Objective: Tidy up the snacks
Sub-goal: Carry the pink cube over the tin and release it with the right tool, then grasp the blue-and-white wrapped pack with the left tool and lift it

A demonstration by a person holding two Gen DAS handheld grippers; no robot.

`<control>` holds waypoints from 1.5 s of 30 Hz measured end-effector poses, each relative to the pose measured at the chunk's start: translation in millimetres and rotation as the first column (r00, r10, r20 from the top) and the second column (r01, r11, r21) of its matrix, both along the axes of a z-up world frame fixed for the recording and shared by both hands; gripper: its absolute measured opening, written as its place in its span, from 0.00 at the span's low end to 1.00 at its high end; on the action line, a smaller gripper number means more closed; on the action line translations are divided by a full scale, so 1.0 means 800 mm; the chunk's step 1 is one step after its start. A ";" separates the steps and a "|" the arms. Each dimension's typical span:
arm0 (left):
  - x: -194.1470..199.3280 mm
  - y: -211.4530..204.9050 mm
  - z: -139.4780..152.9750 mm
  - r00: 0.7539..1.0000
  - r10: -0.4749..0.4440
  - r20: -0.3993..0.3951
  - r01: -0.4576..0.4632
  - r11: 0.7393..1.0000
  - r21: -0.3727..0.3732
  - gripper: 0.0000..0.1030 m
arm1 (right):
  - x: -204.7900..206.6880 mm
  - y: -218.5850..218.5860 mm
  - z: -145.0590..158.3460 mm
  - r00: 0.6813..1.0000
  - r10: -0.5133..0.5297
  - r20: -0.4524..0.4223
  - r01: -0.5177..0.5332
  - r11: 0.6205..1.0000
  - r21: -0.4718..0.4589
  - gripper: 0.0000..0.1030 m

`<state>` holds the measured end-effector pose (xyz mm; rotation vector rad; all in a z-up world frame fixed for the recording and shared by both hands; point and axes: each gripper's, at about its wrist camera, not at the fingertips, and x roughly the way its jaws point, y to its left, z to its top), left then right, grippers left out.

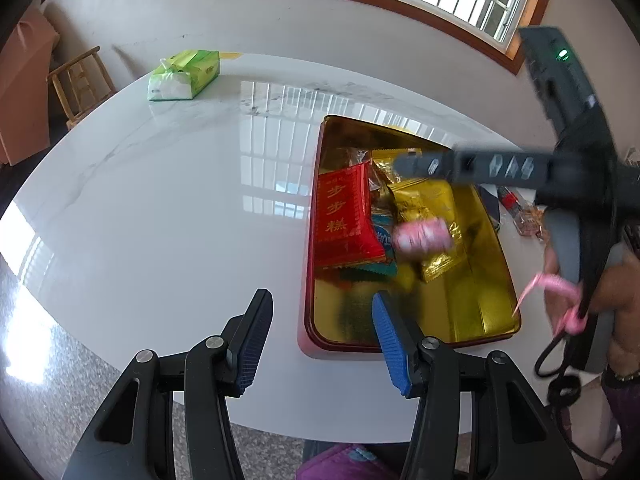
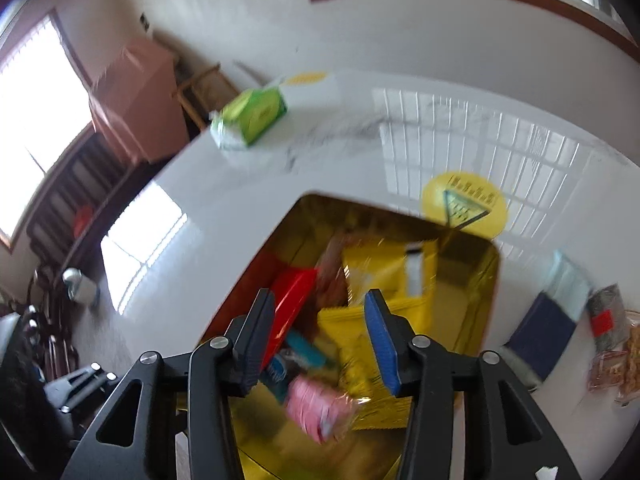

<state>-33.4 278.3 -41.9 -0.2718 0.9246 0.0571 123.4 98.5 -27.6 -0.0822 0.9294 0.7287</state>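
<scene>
An open tin (image 1: 472,312), gold inside and red outside, lies on the white marble table (image 1: 180,200). It holds a red packet (image 1: 344,216), gold foil packets (image 1: 428,200), a blue packet (image 1: 382,236) and a blurred pink snack (image 1: 422,236). My left gripper (image 1: 320,300) is open and empty at the tin's near left corner. My right gripper (image 2: 318,300) stands open over the tin (image 2: 472,272). The pink snack (image 2: 316,408) is below its fingers and free of the pads. The right gripper's finger (image 1: 480,166) reaches across the tin from the right.
A green tissue pack (image 1: 184,76) sits at the table's far left. Loose snack packets (image 2: 608,344) and a dark blue packet (image 2: 544,336) lie right of the tin. A yellow round sticker (image 2: 464,204) is behind it. A wooden chair (image 1: 80,80) stands beyond the table.
</scene>
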 end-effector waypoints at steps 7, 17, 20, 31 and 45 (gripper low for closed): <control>0.002 -0.007 0.001 1.000 -0.006 0.001 0.006 1.000 0.012 0.52 | -0.034 -0.081 0.024 0.973 -0.106 0.204 0.106 0.994 0.009 0.51; 0.007 -0.036 0.011 0.999 -0.042 0.009 0.042 0.997 0.066 0.52 | -0.042 -0.277 -0.023 0.876 -0.401 0.267 0.437 0.895 -0.092 0.61; 0.009 -0.054 0.017 0.998 -0.064 0.013 0.062 0.993 0.103 0.52 | -0.040 -0.323 -0.038 0.841 -0.473 0.263 0.514 0.850 -0.117 0.65; 0.025 -0.124 0.035 0.985 -0.172 0.011 0.167 0.970 0.179 0.52 | -0.031 -0.433 -0.082 0.741 -0.631 0.228 0.669 0.725 -0.165 0.73; 0.175 -0.270 0.048 0.865 -0.494 -0.083 0.499 0.835 0.230 0.57 | -0.042 -0.472 -0.093 0.747 -0.656 0.108 0.663 0.747 -0.047 0.80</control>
